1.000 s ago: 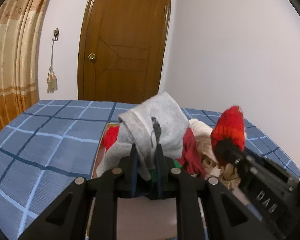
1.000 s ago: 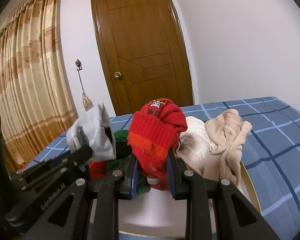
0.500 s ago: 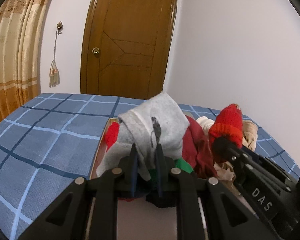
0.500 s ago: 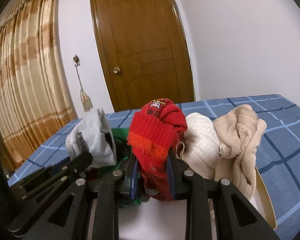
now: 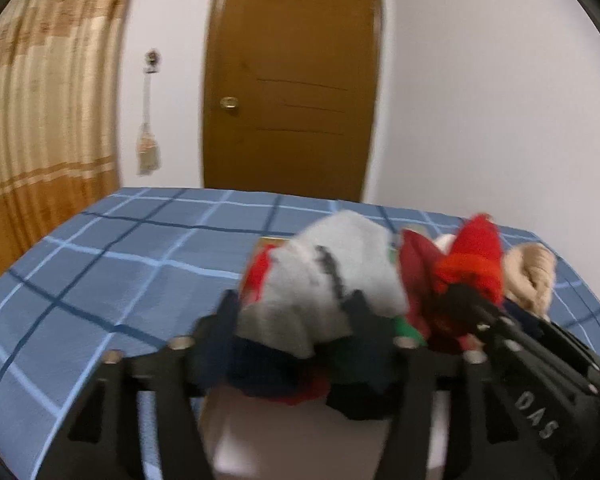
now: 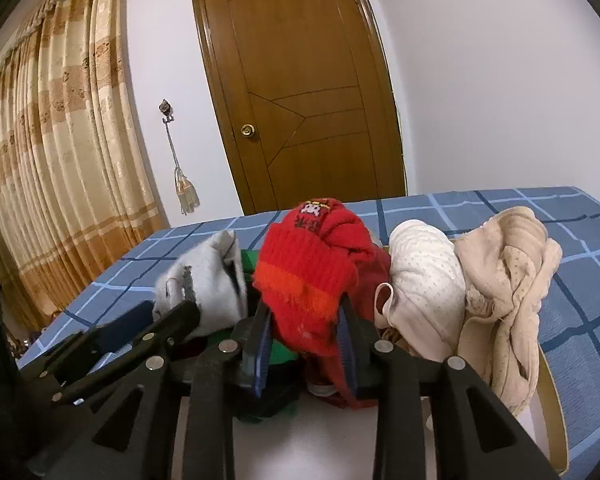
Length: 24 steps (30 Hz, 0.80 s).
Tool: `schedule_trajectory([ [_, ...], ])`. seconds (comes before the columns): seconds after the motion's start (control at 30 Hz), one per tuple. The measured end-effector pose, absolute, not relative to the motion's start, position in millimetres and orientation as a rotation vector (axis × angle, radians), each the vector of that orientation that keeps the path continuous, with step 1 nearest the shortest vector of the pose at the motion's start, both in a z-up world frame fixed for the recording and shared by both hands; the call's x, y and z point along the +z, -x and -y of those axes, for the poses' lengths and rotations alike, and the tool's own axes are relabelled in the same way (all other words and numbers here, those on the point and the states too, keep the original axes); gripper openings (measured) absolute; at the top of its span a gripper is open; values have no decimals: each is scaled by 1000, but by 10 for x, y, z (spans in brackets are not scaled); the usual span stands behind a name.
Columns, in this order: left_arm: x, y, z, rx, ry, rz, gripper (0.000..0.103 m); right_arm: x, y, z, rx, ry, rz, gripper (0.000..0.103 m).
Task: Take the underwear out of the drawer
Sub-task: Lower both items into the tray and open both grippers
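Grey garment (image 5: 332,276) lies between the fingers of the left gripper (image 5: 296,312), whose jaws have just been opening and now stand apart, no longer pinching it; the picture is blurred. Beside it the right gripper (image 6: 304,328) grips a red knit piece (image 6: 312,272) between its blue pads (image 6: 260,344), though its jaws have just been easing apart a little. Both pieces sit atop the pile in the drawer (image 6: 548,380), which rests on the blue checked bed (image 5: 100,280). Toward the drawer's right side lie a white dotted piece (image 6: 424,280) and a beige one (image 6: 512,280), the latter draped over the right rim. Left of the drawer the bed is bare out to its left edge by the curtain (image 6: 60,160); bare bed also runs to the far edge by the door (image 6: 300,100)
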State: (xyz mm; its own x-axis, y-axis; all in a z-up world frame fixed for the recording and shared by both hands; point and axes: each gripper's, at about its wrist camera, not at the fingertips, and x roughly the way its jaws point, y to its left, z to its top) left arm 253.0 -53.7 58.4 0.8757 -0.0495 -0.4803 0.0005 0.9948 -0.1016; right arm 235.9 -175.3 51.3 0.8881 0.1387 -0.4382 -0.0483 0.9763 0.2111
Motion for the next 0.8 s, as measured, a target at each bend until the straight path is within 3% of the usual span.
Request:
schedule_trajectory([
  [0.13,607,-2484,470,-13,117,-483,74,502,-2358,1805,84,-231,-463,43],
  [0.33,621,-2441,435,12,119,-458,85,558,-2241,1802,45,-226,-404,46],
  [0.8,649,-2299,536,5,58,-409,86,633,-2068,1823,-15,-232,-321,48],
])
